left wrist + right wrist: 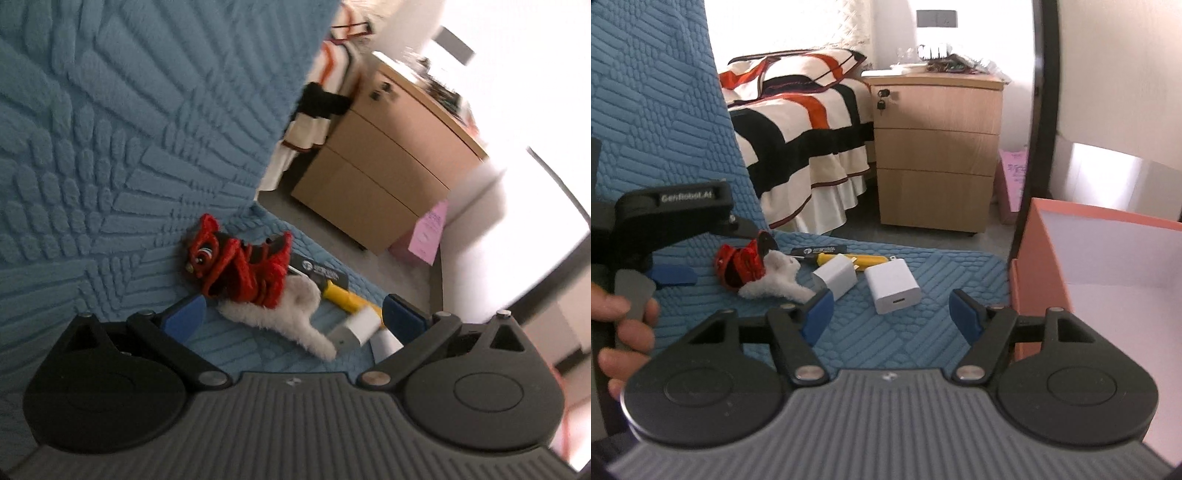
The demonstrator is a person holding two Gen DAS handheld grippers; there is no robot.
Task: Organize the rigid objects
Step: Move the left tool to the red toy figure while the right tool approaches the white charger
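Right gripper [891, 314] spread wide, empty, white charger [892, 285] just ahead between its fingers, pink box [1027, 273] to its right. Left gripper [293, 317] likewise apart, red toy [236, 267] just ahead.

Black claw [890, 314], blue pads [818, 314], silver screws

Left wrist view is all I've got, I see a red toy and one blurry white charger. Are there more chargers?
Observer: Yes, two white chargers lie side by side; the nearer one shows its port, the other lies beside the white fluffy toy.
Operator: Any container around?
Observer: An open pink box stands at the right edge of the blue mat.
Operator: Is the right hand-held gripper busy?
Observer: No, the right hand-held gripper is open, empty, facing the nearer charger.
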